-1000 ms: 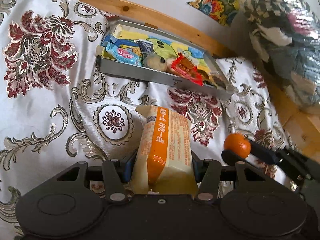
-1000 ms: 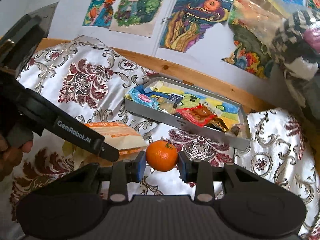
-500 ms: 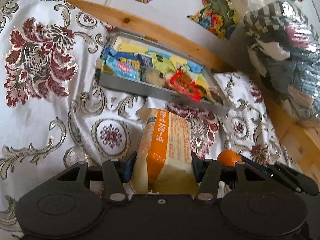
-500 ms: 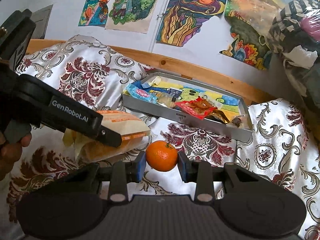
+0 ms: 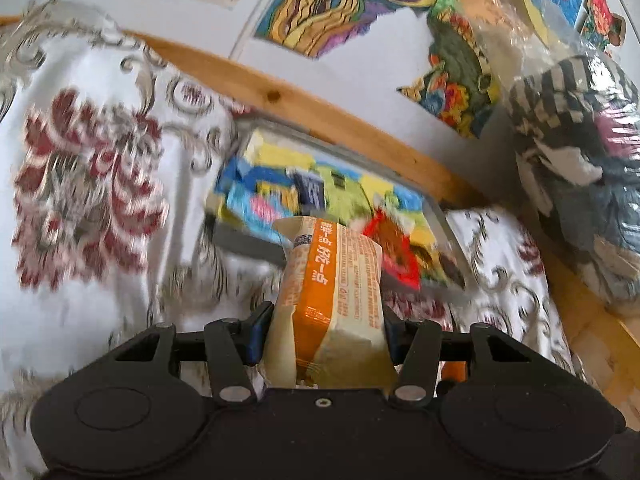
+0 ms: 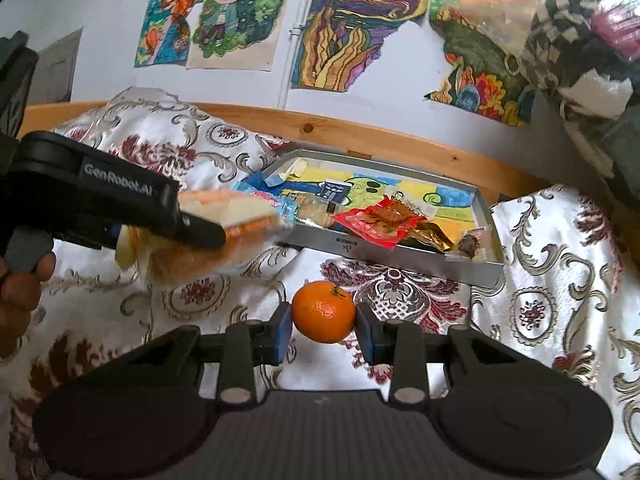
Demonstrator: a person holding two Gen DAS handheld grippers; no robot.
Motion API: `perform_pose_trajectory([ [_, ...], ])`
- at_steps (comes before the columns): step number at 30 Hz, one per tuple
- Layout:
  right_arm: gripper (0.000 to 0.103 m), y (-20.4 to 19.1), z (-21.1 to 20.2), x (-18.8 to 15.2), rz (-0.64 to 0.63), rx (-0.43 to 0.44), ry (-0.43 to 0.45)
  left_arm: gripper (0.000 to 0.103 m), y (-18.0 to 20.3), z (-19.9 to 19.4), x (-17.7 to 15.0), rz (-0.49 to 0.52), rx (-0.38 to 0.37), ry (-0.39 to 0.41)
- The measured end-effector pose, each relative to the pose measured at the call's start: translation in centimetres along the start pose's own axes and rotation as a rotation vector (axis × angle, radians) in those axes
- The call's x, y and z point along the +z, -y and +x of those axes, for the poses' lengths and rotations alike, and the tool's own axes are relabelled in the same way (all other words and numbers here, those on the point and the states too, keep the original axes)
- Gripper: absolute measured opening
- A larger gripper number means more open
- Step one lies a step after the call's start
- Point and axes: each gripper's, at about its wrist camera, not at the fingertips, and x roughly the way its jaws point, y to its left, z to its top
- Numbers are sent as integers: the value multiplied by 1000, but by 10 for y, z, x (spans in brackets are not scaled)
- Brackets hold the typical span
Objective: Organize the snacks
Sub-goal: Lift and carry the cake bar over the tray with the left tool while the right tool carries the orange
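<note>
Now orange-striped snack pack [image 5: 332, 304] clamped in left gripper [image 5: 324, 330]

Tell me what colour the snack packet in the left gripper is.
The snack packet is cream with an orange band, clearest in the left wrist view.

1. Left gripper [image 5: 326, 330] clamps an orange-and-cream snack packet [image 5: 332, 300] between its blue pads [image 5: 256, 334]; the packet stands on end and juts forward.
2. Beyond the packet, a grey metal tray [image 5: 244, 246] lies on the patterned cloth [image 5: 88, 200], blurred. Inside it: mixed wrappers in blue, yellow and green, and a red packet [image 5: 394, 254] near its right end.
3. Wooden rail [image 5: 280, 100] runs behind the tray.
4. Coloured drawings [image 5: 344, 4] are fixed on the wall above.
5. Clear plastic bag of dark and striped fabric [image 5: 576, 152] at right.
</note>
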Motion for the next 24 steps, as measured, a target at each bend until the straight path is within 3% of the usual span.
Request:
perform_pose_trajectory([
  [12, 38, 28, 73, 53, -16, 9, 73, 55, -12, 80, 71, 2, 54, 122],
  [18, 38, 41, 131, 87, 13, 30, 95, 55, -25, 118, 92, 3, 79, 104],
  [24, 38, 37, 176, 97, -23, 25, 90, 55, -29, 143, 100, 25, 96, 96],
])
